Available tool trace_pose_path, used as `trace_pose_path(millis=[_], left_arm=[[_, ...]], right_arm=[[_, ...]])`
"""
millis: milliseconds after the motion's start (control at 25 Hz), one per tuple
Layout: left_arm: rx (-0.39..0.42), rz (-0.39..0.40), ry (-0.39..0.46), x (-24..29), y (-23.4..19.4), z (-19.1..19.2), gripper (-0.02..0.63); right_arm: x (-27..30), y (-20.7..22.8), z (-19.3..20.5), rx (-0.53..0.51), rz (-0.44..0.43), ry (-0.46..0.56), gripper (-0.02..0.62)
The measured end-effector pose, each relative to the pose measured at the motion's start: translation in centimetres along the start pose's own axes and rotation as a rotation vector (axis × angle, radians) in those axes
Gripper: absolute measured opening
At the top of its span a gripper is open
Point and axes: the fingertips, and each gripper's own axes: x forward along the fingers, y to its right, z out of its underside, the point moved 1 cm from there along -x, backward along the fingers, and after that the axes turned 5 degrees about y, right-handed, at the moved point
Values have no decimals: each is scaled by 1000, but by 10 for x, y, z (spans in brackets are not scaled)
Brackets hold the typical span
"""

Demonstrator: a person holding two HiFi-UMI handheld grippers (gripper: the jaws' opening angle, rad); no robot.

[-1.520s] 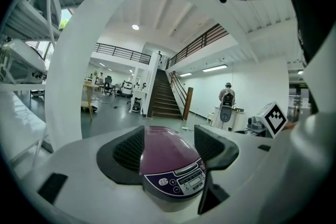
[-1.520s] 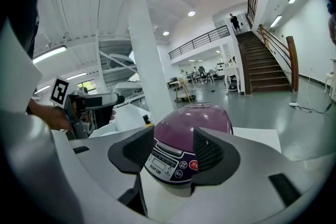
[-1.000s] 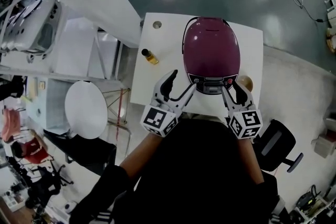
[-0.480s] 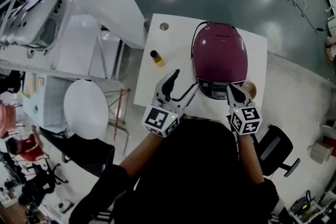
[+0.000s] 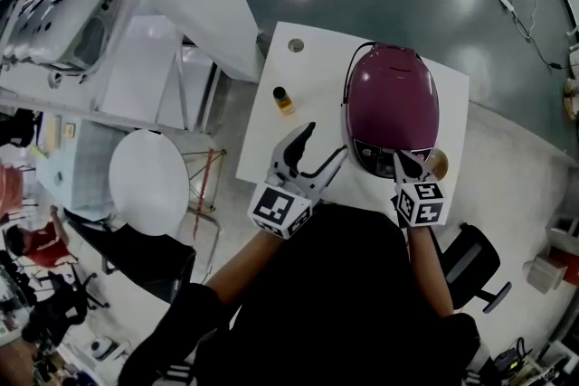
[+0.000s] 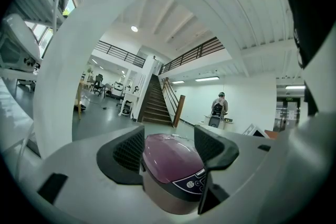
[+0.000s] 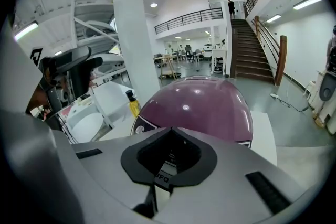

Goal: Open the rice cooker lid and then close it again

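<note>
**tomk:** Where's everything sitting on your end?

**me:** Head view: the glossy maroon dome-topped plastic rice cooker (image 5: 392, 99) is on the small white square table (image 5: 298, 68), closed. My right gripper (image 5: 401, 161) is at its front edge by the dark control panel (image 5: 375, 156), jaws pinched together on nothing. My left gripper (image 5: 324, 142) hangs just beside the cooker's front-left, jaws spread wide, empty.

**tomk:** And the gripper cams?

**me:** Left gripper view: the cooker is framed between the pads (image 6: 128, 152), touching neither. Right gripper view: the tips meet with nothing caught, and the cooker's lid (image 7: 199, 105) is right behind them.

**tomk:** So where do you take hold?

**me:** Not on the dome, I reckon. It's a hard, shiny, rounded shell, so the pads would probably skate off. I can't pick out the release itself, but it's likely at the front lip and wants a firm poke from closed tips. The lid's probably sprung. The body might scoot on that smooth tabletop, so I'd brace it with the left.
</note>
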Motion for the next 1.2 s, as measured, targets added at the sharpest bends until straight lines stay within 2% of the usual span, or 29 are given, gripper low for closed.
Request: trace_pose_path(millis=[360,800,1200], left_arm=[[-6,-5,3,-6,-16,-2,273],[-13,28,-9,-11,-4,7,273],[-26,20,-4,-22,-4,10,273]], right_arm=[[6,-7,5,-160,72,-58,0],[4,-4,5,-128,90,-37,-1],[6,-4,5,-78,79,-10,-2]])
